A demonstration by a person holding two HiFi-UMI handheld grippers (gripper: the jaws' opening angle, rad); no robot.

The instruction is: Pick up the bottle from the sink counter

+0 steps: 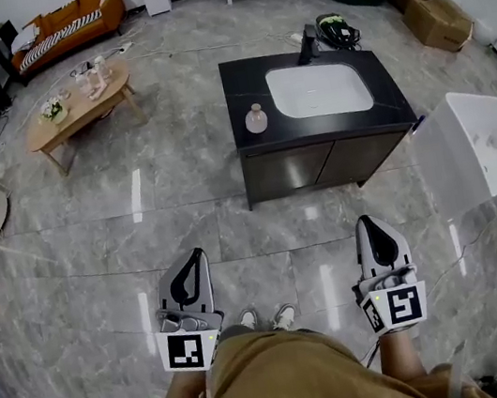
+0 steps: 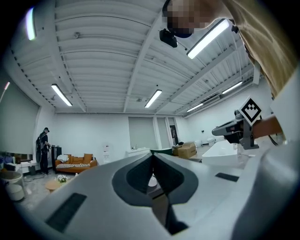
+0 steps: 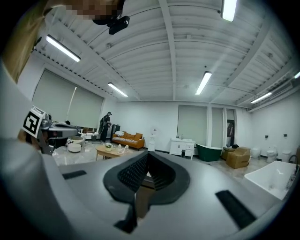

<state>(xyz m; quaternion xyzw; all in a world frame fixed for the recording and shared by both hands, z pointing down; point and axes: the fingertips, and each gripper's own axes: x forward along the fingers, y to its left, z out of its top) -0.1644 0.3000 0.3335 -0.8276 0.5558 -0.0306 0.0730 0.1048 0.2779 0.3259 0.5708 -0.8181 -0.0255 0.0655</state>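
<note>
Grey marble floor tiles [image 1: 91, 221] stretch across a large white-walled room, seen from above my own lap. Ahead of me stands a black sink counter [image 1: 241, 75] with a white basin [image 1: 319, 88] set into its top. The bottle [image 1: 256, 118], small, rounded and pale pink, stands upright on the left part of the counter, just beside the basin and near the front edge. I hold both grippers level and low in front of me, well apart from the counter. My left gripper [image 1: 195, 260] has its jaws pressed together with nothing between them. My right gripper [image 1: 368, 227] is likewise closed and empty. My shoes [image 1: 267, 316] show between the two. Far off to the left are a wooden coffee table [image 1: 79, 104] and an orange sofa [image 1: 70, 24]. A white tub [image 1: 478, 148] stands to the right of the counter.
</note>
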